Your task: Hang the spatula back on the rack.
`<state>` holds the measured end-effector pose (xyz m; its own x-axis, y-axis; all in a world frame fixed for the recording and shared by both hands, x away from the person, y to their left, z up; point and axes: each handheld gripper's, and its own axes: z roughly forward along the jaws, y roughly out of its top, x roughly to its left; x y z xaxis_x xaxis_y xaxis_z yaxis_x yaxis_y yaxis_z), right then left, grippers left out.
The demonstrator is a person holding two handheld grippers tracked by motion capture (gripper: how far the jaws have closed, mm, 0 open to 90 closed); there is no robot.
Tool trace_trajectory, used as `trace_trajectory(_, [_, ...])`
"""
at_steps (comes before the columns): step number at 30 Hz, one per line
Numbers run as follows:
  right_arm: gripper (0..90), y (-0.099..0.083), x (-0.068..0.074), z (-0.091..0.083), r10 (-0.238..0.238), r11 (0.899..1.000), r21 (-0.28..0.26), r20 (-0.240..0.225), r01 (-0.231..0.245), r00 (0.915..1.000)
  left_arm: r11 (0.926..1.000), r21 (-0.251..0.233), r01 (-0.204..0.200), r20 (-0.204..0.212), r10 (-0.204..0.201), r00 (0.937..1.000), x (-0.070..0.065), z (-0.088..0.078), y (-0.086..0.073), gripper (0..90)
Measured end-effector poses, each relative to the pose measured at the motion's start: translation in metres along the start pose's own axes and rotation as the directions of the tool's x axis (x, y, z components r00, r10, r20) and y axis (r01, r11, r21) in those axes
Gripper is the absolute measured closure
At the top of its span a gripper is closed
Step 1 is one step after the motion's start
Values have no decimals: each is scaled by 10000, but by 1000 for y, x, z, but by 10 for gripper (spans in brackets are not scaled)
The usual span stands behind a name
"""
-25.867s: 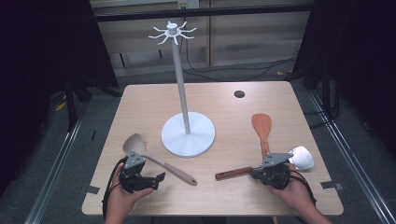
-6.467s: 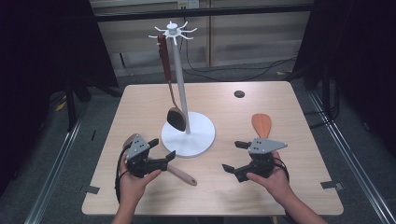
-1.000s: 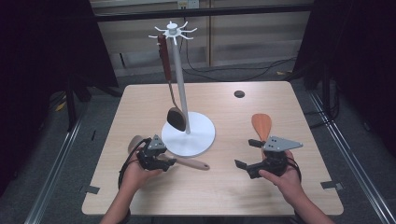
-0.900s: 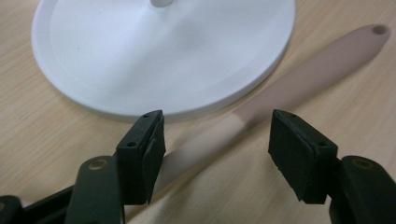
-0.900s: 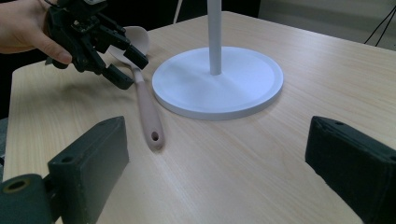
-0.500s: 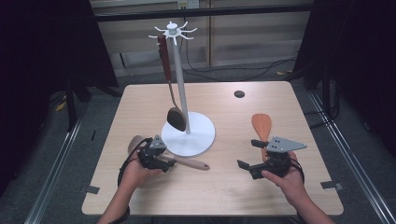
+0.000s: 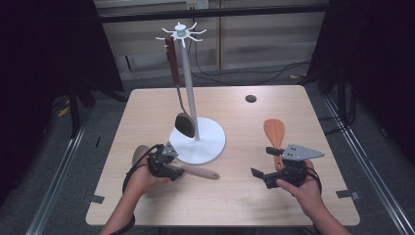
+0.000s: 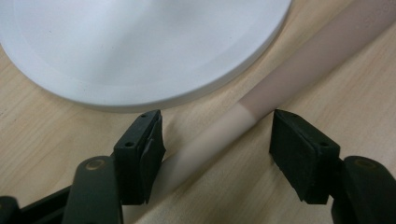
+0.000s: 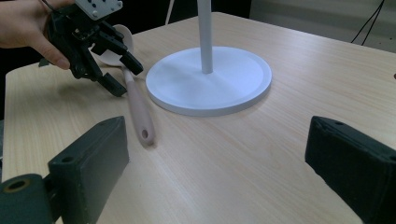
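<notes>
Nothing has shifted in the last second; left gripper (image 7: 172,168) jaws have just been closing slightly around the pink spoon (image 8: 261,88), not yet pinching. White stand (image 7: 198,141) base crowds just beside it. Brown ladle (image 7: 184,124) hangs. Orange spatula (image 7: 274,133) lies by the right gripper (image 7: 260,164), wide open and empty, with bare table (image 7: 235,205) ahead.

Stand (image 7: 197,142) mid-table, spoon (image 7: 195,171) before it, spatula (image 7: 274,134) right.
</notes>
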<state>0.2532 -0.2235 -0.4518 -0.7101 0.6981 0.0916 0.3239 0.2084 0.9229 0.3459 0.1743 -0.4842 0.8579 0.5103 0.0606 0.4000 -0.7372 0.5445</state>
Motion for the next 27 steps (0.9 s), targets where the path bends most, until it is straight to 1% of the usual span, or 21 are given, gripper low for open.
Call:
trace_trajectory(2, [59,0,0,0,-22,10000,28,-14,22,10000,9994,303,-147,32,146,9999,-1,-2,2,372])
trace_trajectory(3, [59,0,0,0,-25,10000,27,-8,25,10000,9992,337,-230,3,230,9997,-2,-2,2,377])
trace_trajectory(5, [59,0,0,0,-20,10000,19,-8,20,10000,9989,392,-262,23,261,9997,-3,-2,3,393])
trace_trajectory(6, [59,0,0,0,-27,10000,17,-6,27,10000,9981,473,-397,79,393,9992,-3,-3,4,393])
trace_trajectory(7, [59,0,0,0,-62,10000,-11,-14,62,10000,9984,440,-351,182,343,9992,-5,-3,4,406])
trace_trajectory(8, [59,0,0,0,-48,10000,-7,-26,48,10000,9981,461,-412,314,398,9987,-7,-3,5,433])
trace_trajectory(9, [59,0,0,0,-36,10000,24,10,36,10000,9968,531,-605,452,582,9973,-9,-3,6,444])
trace_trajectory(11, [59,0,0,0,-36,10000,32,9,36,10000,9962,574,-654,453,628,9970,-10,-3,6,470])
trace_trajectory(12, [59,0,0,-1,-91,10000,20,-5,91,10000,9942,677,-836,533,801,9954,-14,-5,7,484])
trace_trajectory(13, [59,0,0,-1,-60,10000,28,-15,60,10000,9945,682,-790,558,752,9956,-16,-5,7,493])
trace_trajectory(16, [59,0,0,0,-78,10000,42,8,78,10000,9935,790,-823,634,774,9950,-21,-7,9,516])
trace_trajectory(17, [59,0,1,0,-85,10000,51,5,85,10000,9911,921,-956,675,896,9937,-23,-8,9,527])
trace_trajectory(18, [59,0,1,0,-90,9999,65,25,90,10000,9899,947,-1051,769,979,9922,-24,-9,10,539])
trace_trajectory(19, [59,0,1,0,-90,9999,65,25,90,10000,9899,947,-1051,769,979,9922,-24,-9,10,551])
trace_trajectory(20, [59,0,1,1,-115,9999,44,-32,115,9999,9927,768,-931,869,864,9925,-28,-8,9,560])
trace_trajectory(21, [59,0,1,1,-115,9999,44,-32,115,9999,9927,768,-931,869,864,9925,-28,-8,9,567])
trace_trajectory(22, [59,1,2,2,-123,9999,82,-53,123,9999,9928,727,-949,910,882,9919,-30,-9,8,572])
trace_trajectory(23, [59,1,2,2,-148,9999,77,-62,148,9999,9910,797,-1074,948,997,9905,-30,-9,8,576])
trace_trajectory(25, [59,1,3,4,-155,9998,112,-62,155,9999,9928,687,-985,1013,913,9907,-32,-7,9,583])
trace_trajectory(26, [59,1,3,4,-153,9998,110,-100,154,9998,9948,572,-838,1098,772,9910,-35,-6,10,589])
trace_trajectory(27, [59,1,3,5,-168,9998,107,-112,169,9998,9948,572,-838,1098,772,9910,-35,-6,10,598])
